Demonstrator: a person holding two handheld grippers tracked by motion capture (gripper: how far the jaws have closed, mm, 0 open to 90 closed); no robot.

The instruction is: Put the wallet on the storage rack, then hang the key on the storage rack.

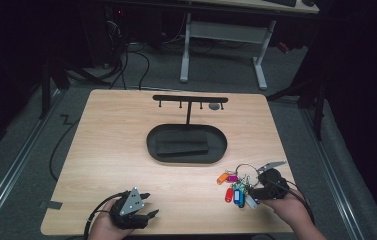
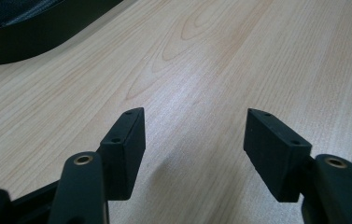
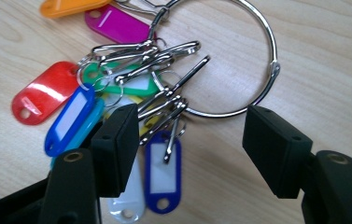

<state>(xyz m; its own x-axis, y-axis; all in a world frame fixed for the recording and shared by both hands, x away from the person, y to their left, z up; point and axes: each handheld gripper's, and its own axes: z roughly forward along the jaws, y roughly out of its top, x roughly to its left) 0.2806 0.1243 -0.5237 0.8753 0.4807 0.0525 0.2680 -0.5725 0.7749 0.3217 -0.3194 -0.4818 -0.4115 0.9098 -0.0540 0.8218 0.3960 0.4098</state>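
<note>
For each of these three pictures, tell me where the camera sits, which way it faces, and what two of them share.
High view: above the person's side, facing forward and down on the table; both hands, left gripper, right gripper.
Left gripper view: rides the left gripper, facing along open jaws over bare wood, tray ahead.
Right gripper view: rides the right gripper, facing down on the key ring.
Shared: the key ring in high and right gripper views.

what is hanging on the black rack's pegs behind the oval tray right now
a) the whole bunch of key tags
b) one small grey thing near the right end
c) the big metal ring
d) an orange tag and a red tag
b: in the high view one small grey thing hangs near the right end of the rack, while the key tags lie on the table by the right tool.
</note>
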